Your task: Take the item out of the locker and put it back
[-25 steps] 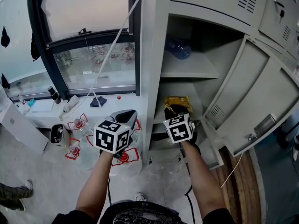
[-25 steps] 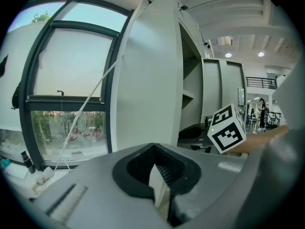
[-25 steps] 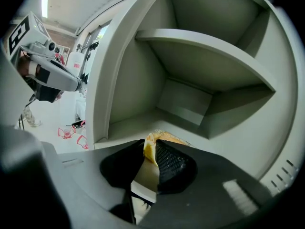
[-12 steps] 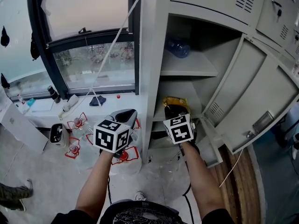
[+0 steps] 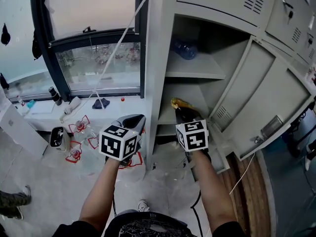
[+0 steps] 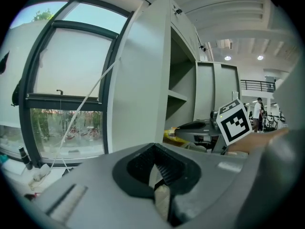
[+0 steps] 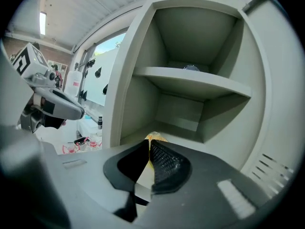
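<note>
While your right gripper (image 5: 180,110) reaches into the open locker (image 5: 157,58), its jaws are closed on a yellow packet (image 5: 180,103), pinching the packet's near edge. The right gripper view shows the packet's yellow poking out just beyond the jaw tips. That packet sits at the front of the lower shelf (image 5: 190,90), and you cannot tell from these views whether it rests on the shelf or hangs just clear of it. Your left gripper (image 5: 137,118) has its jaws closed with nothing between them.

On the upper shelf (image 5: 197,67), far back on the left, lies a blue bottle (image 5: 183,48). The locker door (image 5: 266,102) stands swung open to the right.

Both your forearms come up from the near edge, side by side. Your right gripper points into the lower compartment, tilted slightly down. Your left gripper is held outside the locker, left of its side wall and near the window (image 5: 98,68), above the floor (image 5: 49,191).
</note>
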The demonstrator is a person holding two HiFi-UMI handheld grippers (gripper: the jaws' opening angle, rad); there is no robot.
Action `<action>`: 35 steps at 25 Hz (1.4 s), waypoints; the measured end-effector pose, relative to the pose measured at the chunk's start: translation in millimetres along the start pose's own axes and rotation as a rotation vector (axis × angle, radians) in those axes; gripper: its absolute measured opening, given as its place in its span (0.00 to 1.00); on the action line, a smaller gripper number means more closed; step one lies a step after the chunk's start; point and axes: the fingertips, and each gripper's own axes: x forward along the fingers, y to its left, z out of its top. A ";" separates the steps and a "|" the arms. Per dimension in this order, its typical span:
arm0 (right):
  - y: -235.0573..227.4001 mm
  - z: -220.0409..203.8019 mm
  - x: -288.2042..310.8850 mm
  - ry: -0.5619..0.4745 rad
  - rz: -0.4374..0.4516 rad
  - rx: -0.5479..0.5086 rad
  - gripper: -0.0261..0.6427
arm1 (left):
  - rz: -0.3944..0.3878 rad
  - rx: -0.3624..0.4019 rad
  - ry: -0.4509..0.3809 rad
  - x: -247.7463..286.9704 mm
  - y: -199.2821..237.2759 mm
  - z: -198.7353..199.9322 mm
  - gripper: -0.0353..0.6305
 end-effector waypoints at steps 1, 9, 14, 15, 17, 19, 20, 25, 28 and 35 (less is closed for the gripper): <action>-2.0 1.8 -3.5 -0.008 0.001 0.012 0.09 | 0.000 -0.003 -0.001 -0.7 -2.8 -0.2 0.06; -16.0 12.0 -32.9 -0.063 0.011 0.083 0.09 | 0.021 -0.027 -0.005 -10.7 -25.2 -5.1 0.06; -22.6 15.1 -54.2 -0.095 0.017 0.112 0.09 | 0.034 -0.036 -0.006 -17.7 -43.0 -10.2 0.06; -23.6 15.2 -58.6 -0.100 0.019 0.115 0.09 | 0.037 -0.038 -0.007 -18.9 -46.5 -11.3 0.06; -24.3 15.1 -68.0 -0.110 0.026 0.117 0.09 | 0.042 -0.042 -0.011 -21.3 -53.8 -13.0 0.06; -24.9 14.6 -77.9 -0.120 0.033 0.121 0.09 | 0.046 -0.045 -0.015 -23.5 -61.9 -14.1 0.06; -25.5 14.1 -83.1 -0.125 0.036 0.125 0.09 | 0.046 -0.045 -0.017 -24.6 -66.5 -14.4 0.06; -29.8 8.4 -108.8 -0.144 0.047 0.149 0.09 | 0.054 -0.045 -0.019 -31.7 -89.5 -18.7 0.06; -31.2 4.8 -121.9 -0.156 0.057 0.160 0.09 | 0.068 -0.046 -0.020 -38.0 -100.4 -22.4 0.06; -31.8 -1.3 -147.8 -0.175 0.081 0.172 0.09 | 0.117 -0.045 -0.017 -54.9 -117.9 -31.3 0.06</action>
